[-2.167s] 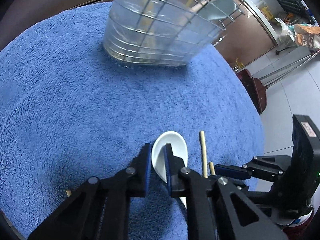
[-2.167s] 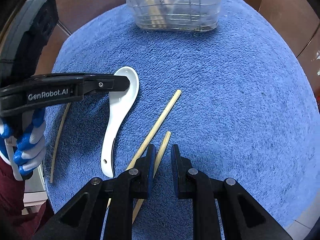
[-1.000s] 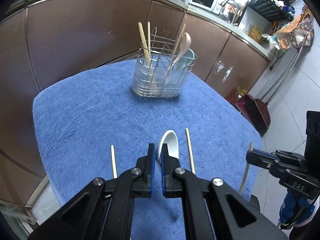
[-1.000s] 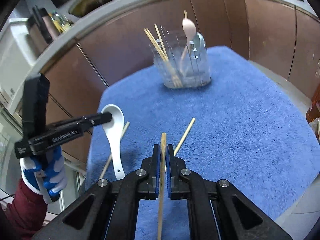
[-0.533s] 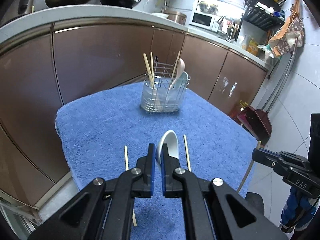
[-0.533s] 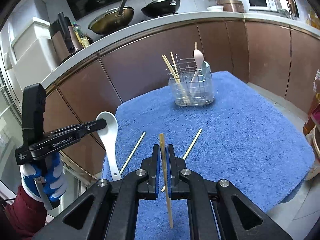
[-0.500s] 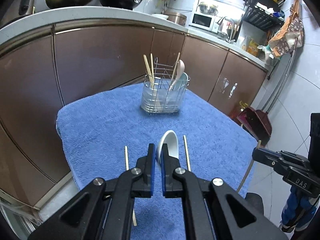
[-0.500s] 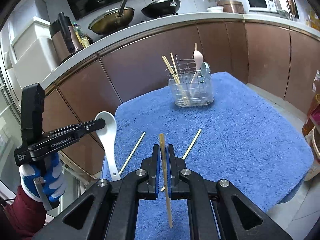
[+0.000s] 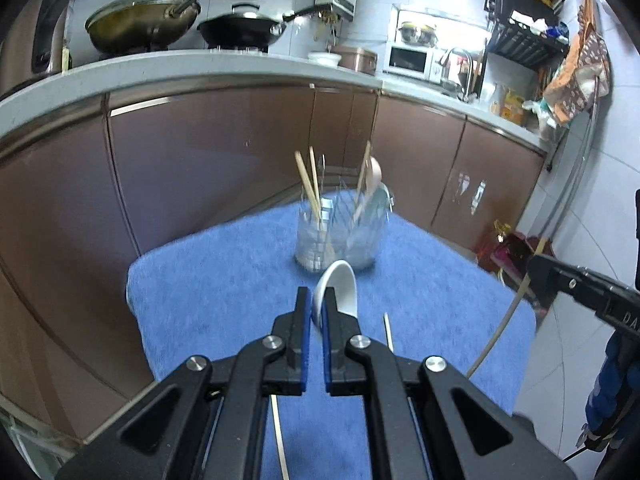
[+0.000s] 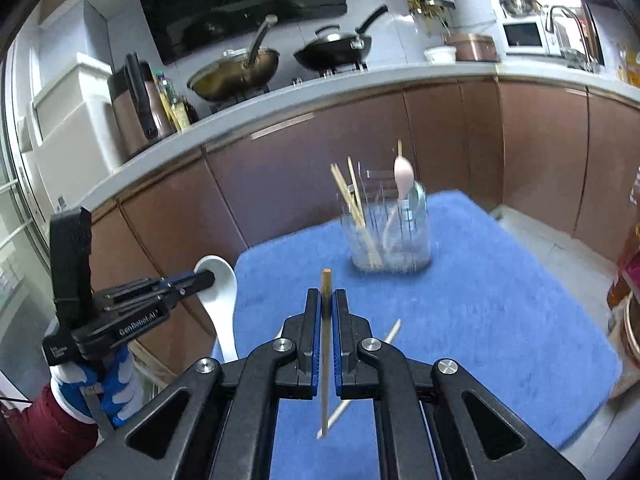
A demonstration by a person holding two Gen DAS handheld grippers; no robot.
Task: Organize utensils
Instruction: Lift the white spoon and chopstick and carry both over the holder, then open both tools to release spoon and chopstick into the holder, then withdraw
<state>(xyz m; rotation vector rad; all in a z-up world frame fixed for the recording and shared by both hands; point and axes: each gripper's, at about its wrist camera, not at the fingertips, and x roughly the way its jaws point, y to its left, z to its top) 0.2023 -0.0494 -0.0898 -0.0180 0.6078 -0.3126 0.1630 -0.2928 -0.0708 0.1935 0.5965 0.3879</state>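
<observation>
My left gripper (image 9: 315,300) is shut on the bowl of a white ceramic spoon (image 9: 340,286), held high above the blue towel (image 9: 224,280); it also shows in the right wrist view (image 10: 218,304). My right gripper (image 10: 327,300) is shut on a wooden chopstick (image 10: 325,344), held upright in the air. The wire utensil holder (image 9: 340,240) stands at the far end of the towel with chopsticks and a pink spoon in it; it also shows in the right wrist view (image 10: 390,236). Two loose chopsticks lie on the towel (image 9: 388,330) (image 9: 278,436).
The towel-covered table (image 10: 500,300) is small, with brown cabinets (image 9: 200,160) close behind it. A counter (image 10: 280,96) with a wok and a pan runs above. The floor drops away on the right (image 9: 560,360).
Both grippers have risen further and tipped up, each still holding its utensil. The holder now sits nearer the middle of both views.
</observation>
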